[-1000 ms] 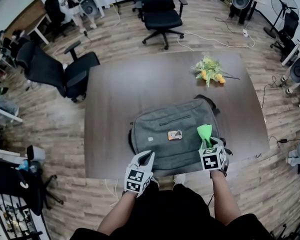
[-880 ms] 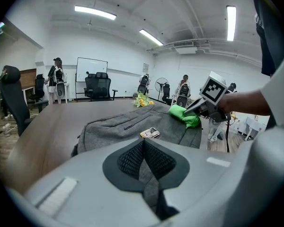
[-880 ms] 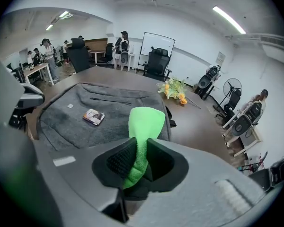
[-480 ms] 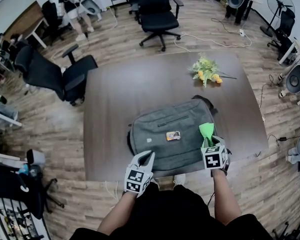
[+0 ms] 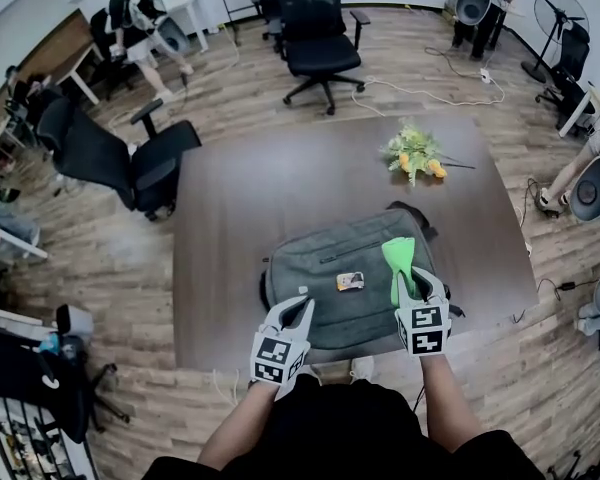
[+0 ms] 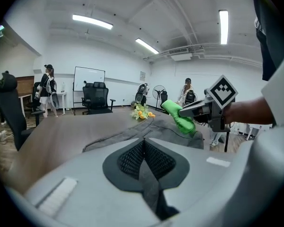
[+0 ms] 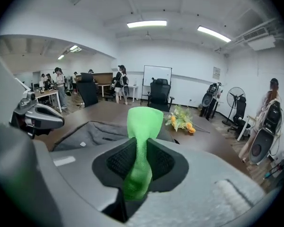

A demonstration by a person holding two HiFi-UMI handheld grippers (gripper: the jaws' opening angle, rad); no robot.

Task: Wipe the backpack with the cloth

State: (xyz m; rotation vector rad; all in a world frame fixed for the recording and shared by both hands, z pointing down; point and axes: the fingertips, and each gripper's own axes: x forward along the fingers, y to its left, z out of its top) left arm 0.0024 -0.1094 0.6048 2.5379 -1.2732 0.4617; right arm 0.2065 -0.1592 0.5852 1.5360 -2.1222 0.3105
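A grey backpack [image 5: 330, 268] lies flat on the near part of the dark table [image 5: 240, 193], with a small orange tag [image 5: 349, 281] on its front. My right gripper [image 5: 416, 290] hangs over the pack's right end, shut on a bright green cloth [image 5: 398, 256] that sticks up and forward out of the jaws. In the right gripper view the cloth [image 7: 144, 122] is pinched between the pads, above the backpack [image 7: 92, 134]. My left gripper [image 5: 300, 308] is at the pack's near edge, shut with nothing in it [image 6: 143, 148]. The backpack [image 6: 128, 134] lies just beyond it.
A bunch of yellow and green flowers [image 5: 412, 153] lies on the table's far right. Black office chairs stand to the left [image 5: 130, 153] and behind [image 5: 320, 28]. People move at the room's edges. Cables run over the wooden floor.
My right gripper has shifted slightly left and further over the backpack, and the cloth now leans left. The left gripper has hardly moved.
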